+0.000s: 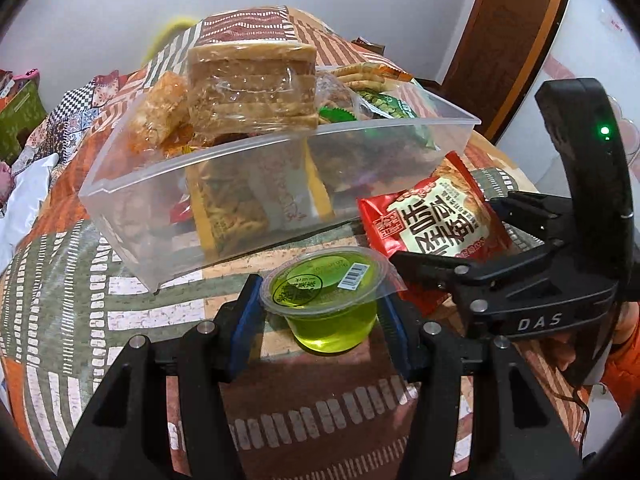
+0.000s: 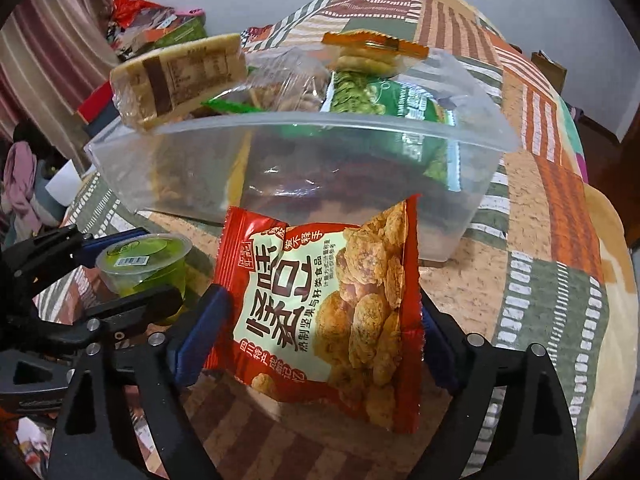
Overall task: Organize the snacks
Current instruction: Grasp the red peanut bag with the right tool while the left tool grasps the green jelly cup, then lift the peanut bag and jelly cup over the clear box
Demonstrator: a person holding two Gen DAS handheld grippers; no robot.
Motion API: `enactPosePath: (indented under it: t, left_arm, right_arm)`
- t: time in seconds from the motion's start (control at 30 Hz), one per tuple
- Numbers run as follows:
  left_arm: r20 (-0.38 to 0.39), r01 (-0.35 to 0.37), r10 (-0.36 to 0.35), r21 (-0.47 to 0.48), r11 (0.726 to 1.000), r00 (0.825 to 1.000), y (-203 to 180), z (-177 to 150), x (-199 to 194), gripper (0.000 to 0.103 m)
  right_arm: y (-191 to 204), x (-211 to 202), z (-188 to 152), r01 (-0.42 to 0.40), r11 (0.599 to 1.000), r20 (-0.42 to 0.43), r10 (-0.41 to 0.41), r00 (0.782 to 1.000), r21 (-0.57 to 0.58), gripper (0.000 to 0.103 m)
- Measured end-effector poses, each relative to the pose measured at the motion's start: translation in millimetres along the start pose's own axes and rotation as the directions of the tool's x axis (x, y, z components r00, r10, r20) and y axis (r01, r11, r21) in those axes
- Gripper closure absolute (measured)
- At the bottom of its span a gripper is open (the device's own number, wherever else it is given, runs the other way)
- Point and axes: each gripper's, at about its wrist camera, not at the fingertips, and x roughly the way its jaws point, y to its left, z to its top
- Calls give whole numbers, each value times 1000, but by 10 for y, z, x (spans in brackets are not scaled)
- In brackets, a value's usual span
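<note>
A green jelly cup stands on the patterned tablecloth in front of a clear plastic box. My left gripper is shut on it, one blue pad against each side. The right wrist view shows the same cup and left gripper at the left. A red snack packet leans by the box's near right corner. It fills the right wrist view as a red packet. My right gripper stands open around it, jaws wide. The clear box holds several snack packs.
A wrapped cracker stack and a green pea bag rise above the box rim. The round table's edge curves off at the right. A wooden door frame stands behind. An orange-sleeved hand holds the right gripper.
</note>
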Motion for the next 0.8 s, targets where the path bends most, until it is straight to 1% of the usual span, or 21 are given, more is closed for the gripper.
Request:
enactPosePath:
  t: [0.03,0.1,0.13,0.17,0.23,0.33,0.5,0.8]
  left_arm:
    - [1,0,0,-1,1000,1000,2,-5,-9,48]
    - [5,-5,5,-3,1000,1000,11,-18,-43,48]
    - [6,-8,8,-5,1000,1000,18,-25,-58,48]
    - [7,-10,10,-7,1000,1000,26,-30,-72,48]
    - [9,-17,17,-13,1000,1000,58,-52,-129,48]
    - [21,-24,25,-20,1000,999,93,-66,-221,48]
    - [55,-35,37,-38,999,998,147,-55,-408,48]
    - [141,-55,65,-74,996,988,273,83,-794,48]
  right_arm:
    - [7,-5,-3,-1,1000,2,1,1000,-6,28]
    - [45,-48,-8,-27,999,9,27,1000,-30,46]
    - [57,-83,-8,-13,999,21,14,1000,-33,54]
    - [50,-125,-11,-13,1000,34,14,999,-29,57]
    - [6,-194,-22,-35,999,50,36,998,-4,67]
    - [-32,-286,-49,-57,998,69,56,996,15,71]
    - [25,-440,-137,-40,999,104,40,994,-2,73]
    - [111,-742,-111,-54,998,174,56,983,-14,73]
